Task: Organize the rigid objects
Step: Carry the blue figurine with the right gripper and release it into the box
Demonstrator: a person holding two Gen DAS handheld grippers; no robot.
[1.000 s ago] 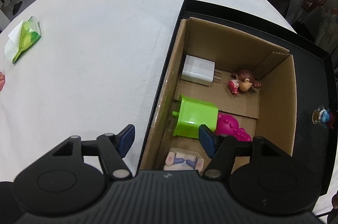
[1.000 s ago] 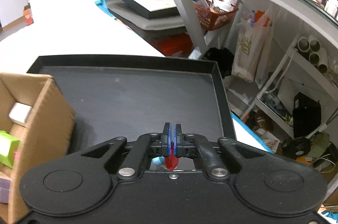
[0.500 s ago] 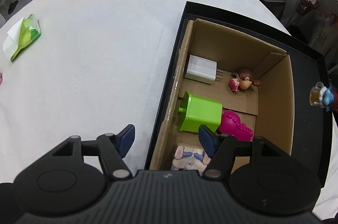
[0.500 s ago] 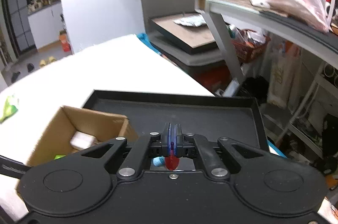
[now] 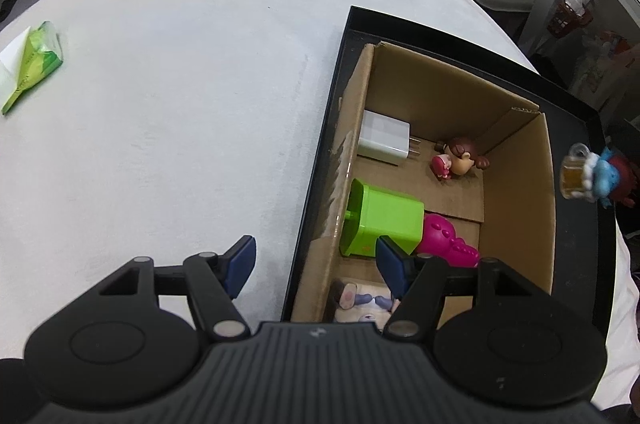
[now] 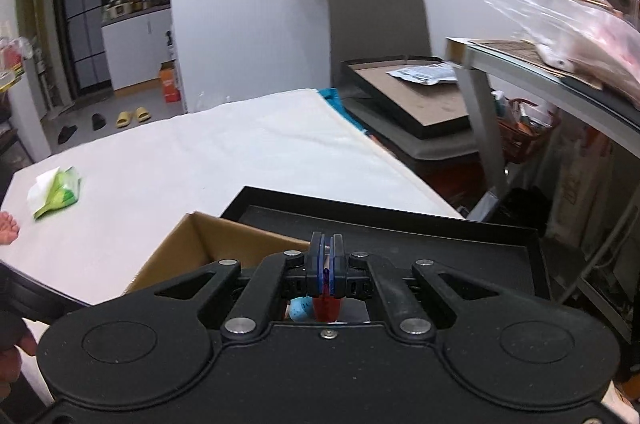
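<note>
Right gripper (image 6: 327,270) clenched on figurine (image 5: 592,175), blue-red, holding beer mug, above box (image 5: 516,207) edge. Left gripper (image 5: 316,260) released, empty.

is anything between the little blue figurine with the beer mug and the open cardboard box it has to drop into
Nothing visible does. The small blue figurine hangs in the shut right gripper just outside the brown cardboard box, whose top is open.
</note>
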